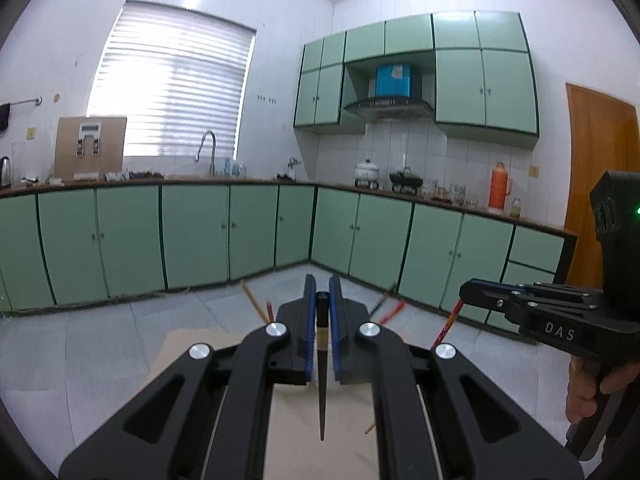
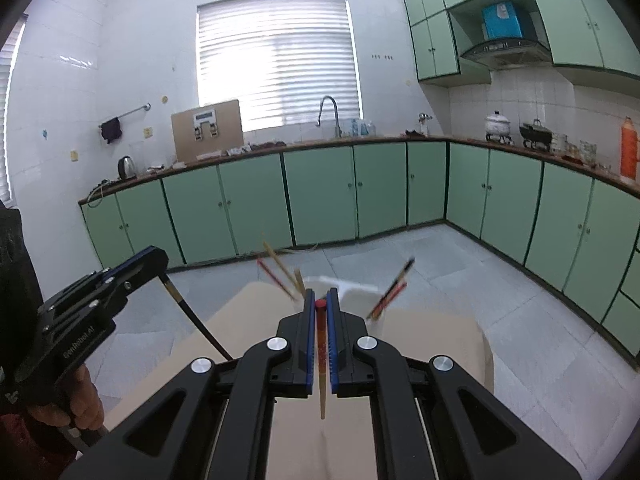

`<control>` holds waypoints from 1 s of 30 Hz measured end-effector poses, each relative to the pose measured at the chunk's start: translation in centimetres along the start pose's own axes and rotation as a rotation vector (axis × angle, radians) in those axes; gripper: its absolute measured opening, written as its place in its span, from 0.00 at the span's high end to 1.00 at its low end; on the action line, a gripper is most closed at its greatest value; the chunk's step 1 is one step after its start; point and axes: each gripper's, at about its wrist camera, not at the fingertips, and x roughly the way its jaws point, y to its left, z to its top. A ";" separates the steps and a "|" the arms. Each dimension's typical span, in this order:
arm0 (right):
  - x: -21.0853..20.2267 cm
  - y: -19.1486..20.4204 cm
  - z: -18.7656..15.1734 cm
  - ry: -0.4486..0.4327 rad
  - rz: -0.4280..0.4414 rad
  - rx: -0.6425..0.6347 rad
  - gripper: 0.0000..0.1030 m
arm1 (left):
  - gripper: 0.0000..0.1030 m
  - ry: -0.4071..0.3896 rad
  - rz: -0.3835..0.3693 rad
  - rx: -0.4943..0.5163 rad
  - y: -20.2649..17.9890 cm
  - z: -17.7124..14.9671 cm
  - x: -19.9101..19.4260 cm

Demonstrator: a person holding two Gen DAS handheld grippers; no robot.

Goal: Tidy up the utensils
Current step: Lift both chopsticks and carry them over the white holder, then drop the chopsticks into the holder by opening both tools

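Observation:
My left gripper (image 1: pixel 320 292) is shut on a black chopstick (image 1: pixel 322 380) whose tapered tip points back toward the camera; it also shows in the right wrist view (image 2: pixel 200 324). My right gripper (image 2: pixel 320 300) is shut on a red and tan chopstick (image 2: pixel 322 360); this gripper also shows in the left wrist view (image 1: pixel 466 290), holding the red chopstick (image 1: pixel 446 326). Both are held above a beige table (image 2: pixel 248 320). A white holder (image 2: pixel 356 292) just beyond my right gripper has several chopsticks (image 2: pixel 390 294) sticking out at angles, blurred.
Green kitchen cabinets (image 2: pixel 320 196) line the far walls, with a sink tap (image 2: pixel 330 114), a kettle (image 2: pixel 127 167) and pots (image 2: pixel 498 124) on the counter. A grey tiled floor (image 2: pixel 460 272) lies beyond the table. An orange door (image 1: pixel 600 184) is at the right.

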 end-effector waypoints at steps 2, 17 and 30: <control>-0.1 0.0 1.4 -0.026 0.002 -0.013 0.95 | 0.95 -0.036 0.006 0.005 0.0 1.6 0.1; 4.9 -0.9 11.1 -0.135 -0.046 -0.074 0.95 | 0.95 -0.250 0.042 0.006 -0.8 11.4 5.5; 13.8 -3.3 7.2 -0.001 -0.069 -0.054 0.95 | 0.95 -0.109 0.032 -0.002 0.3 7.5 17.2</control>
